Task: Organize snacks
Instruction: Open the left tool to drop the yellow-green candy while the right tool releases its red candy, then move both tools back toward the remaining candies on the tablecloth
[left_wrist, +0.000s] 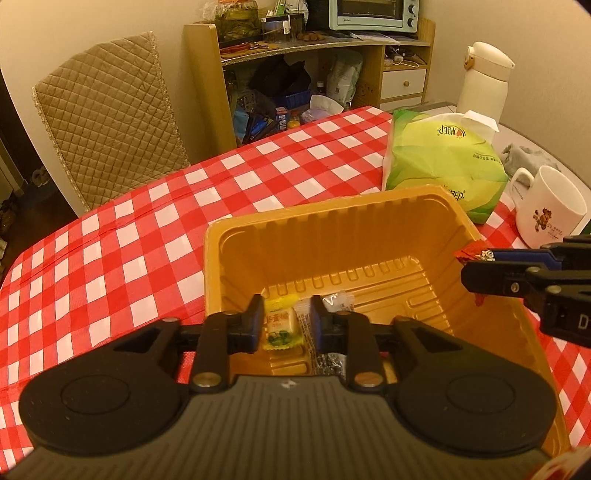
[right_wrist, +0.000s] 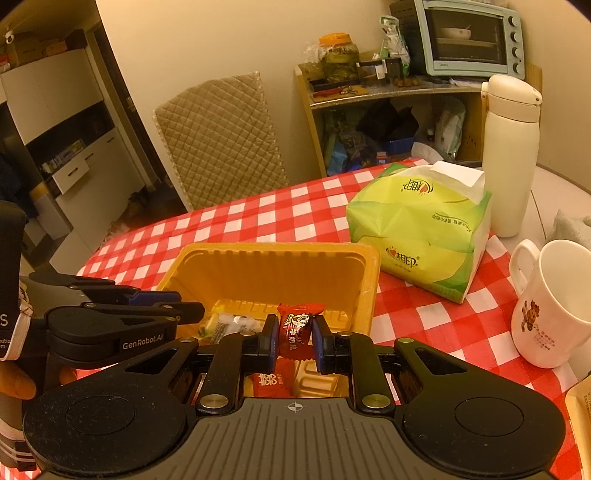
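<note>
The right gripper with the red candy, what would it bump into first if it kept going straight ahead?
Probably the far wall of the yellow tray. The right gripper, shut on the red candy, points across the tray toward that wall; the green tissue pack sits off to the side. Depth is uncertain.
</note>
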